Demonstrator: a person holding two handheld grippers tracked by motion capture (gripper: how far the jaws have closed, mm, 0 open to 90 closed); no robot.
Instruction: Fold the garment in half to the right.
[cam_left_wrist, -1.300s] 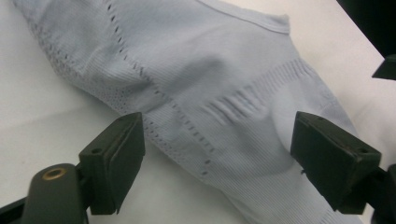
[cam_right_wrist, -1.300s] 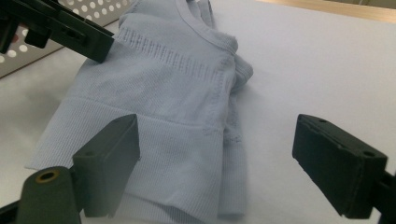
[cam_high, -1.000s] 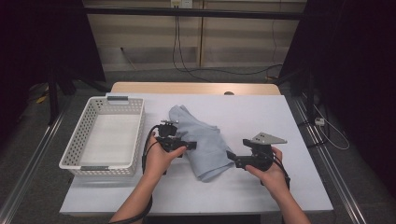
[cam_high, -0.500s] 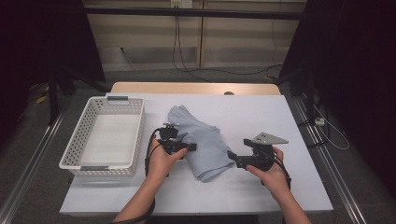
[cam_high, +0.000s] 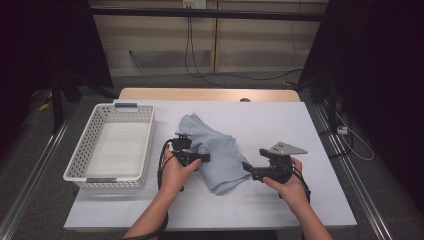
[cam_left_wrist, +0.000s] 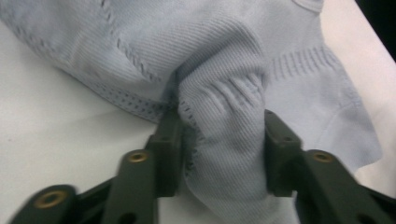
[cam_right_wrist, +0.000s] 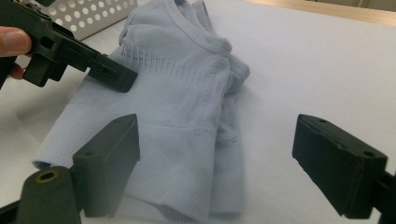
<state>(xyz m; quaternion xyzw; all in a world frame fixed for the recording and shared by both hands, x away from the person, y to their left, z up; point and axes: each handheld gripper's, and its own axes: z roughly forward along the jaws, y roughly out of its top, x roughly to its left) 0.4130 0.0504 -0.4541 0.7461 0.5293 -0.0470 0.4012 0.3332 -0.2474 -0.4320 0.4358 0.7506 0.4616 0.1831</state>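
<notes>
Left tongs (cam_left_wrist: 219, 135) have just been closing and now pinch a fold of the blue garment (cam_high: 217, 150); right tongs (cam_right_wrist: 217, 163) stand released beside it

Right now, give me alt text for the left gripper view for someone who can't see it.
The left gripper's two black jaws have just been closing and now pinch a bunched fold of the light blue knit garment between them. The rest of the garment spreads beyond over the white table.
</notes>
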